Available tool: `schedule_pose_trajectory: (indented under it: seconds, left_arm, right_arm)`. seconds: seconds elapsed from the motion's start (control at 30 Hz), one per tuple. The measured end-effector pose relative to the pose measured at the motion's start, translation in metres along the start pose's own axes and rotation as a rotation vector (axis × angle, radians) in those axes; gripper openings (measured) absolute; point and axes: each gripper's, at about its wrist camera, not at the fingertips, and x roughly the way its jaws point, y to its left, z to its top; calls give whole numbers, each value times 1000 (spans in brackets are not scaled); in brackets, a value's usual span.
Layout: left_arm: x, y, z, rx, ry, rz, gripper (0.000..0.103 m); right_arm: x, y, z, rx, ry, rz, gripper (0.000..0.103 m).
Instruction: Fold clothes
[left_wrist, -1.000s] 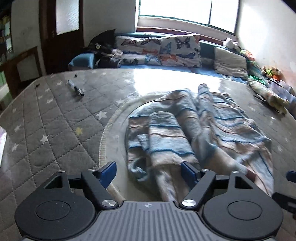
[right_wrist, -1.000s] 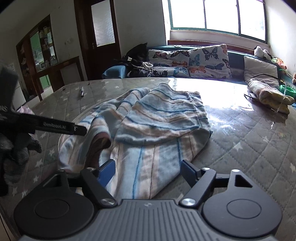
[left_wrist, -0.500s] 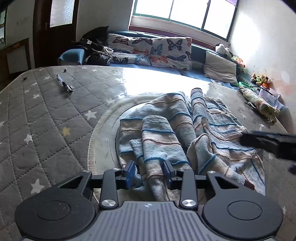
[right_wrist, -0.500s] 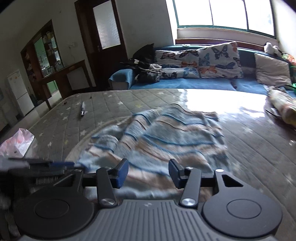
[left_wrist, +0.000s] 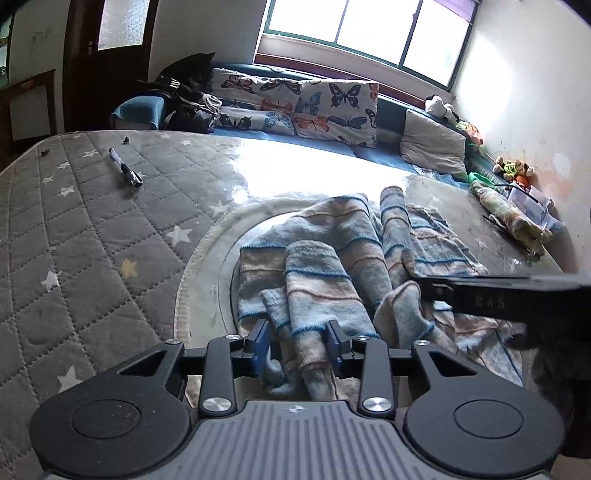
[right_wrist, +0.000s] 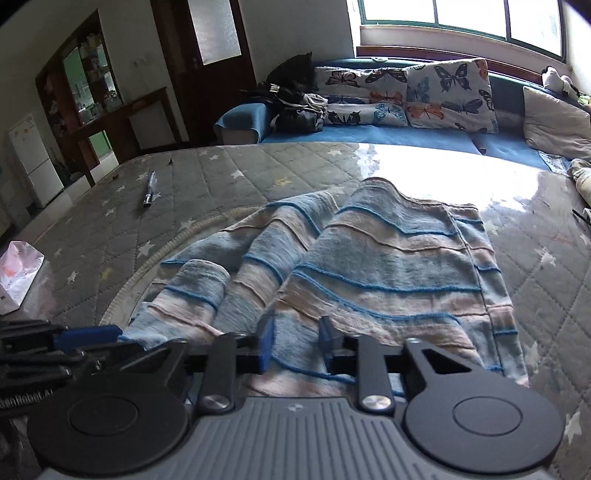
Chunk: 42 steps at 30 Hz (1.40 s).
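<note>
Partial "enRobot.AI" on left gripper (right_wrist: 85, 334)

A pen (left_wrist: 125, 172) is seen lying on the quilted star-patterned mattress (left_wrist: 74, 236). Butterfly cushions (left_wrist: 332, 107) are propped on the blue sofa (right_wrist: 369, 134) beneath the window (left_wrist: 354, 33).

Quick count of what's lying around: one striped blue-and-beige garment (left_wrist: 332, 266), crumpled on the star-quilted grey table cover (left_wrist: 92, 236). Two grippers, the left gripper (left_wrist: 297, 341) and the right gripper (right_wrist: 295, 341). One pen (left_wrist: 125, 172) off to the side. On the blue sofa (right_wrist: 369, 134) at the back there are three butterfly-print cushions (left_wrist: 332, 107) plus one plain grey cushion (left_wrist: 432, 147). One dark bag (right_wrist: 295, 110) at the sofa's end. One white plastic bag (right_wrist: 18, 273) at the table's edge.
</note>
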Motion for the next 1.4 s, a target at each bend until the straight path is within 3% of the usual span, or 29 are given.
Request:
schedule_pose_trajectory:
  seconds: [0.4, 0.53, 0.77, 0.83, 0.93, 1.17, 1.4]
  left_arm:
    - [15, -3, 13, 25, -14, -3, 40]
    - [20, -2, 21, 22, -24, -7, 40]
    - [36, -5, 24, 32, 0, -34, 39]
    - [40, -4, 21, 22, 9, -38, 22]
    - [39, -2, 20, 4, 5, -45, 7]
    - [4, 6, 22, -47, -85, -49, 2]
    - [-63, 28, 15, -94, -200, -30, 2]
  right_arm:
    - [-3, 3, 1, -9, -15, 29, 18]
    - [-6, 0, 0, -2, -27, 26, 6]
    - [-36, -10, -4, 8, -99, -1, 3]
    - [-49, -15, -5, 17, -125, -15, 3]
    - [-69, -26, -8, 37, -162, -37, 3]
    - [-115, -60, -27, 118, -235, -110, 3]
    - [-157, -95, -66, 218, -275, -195, 3]
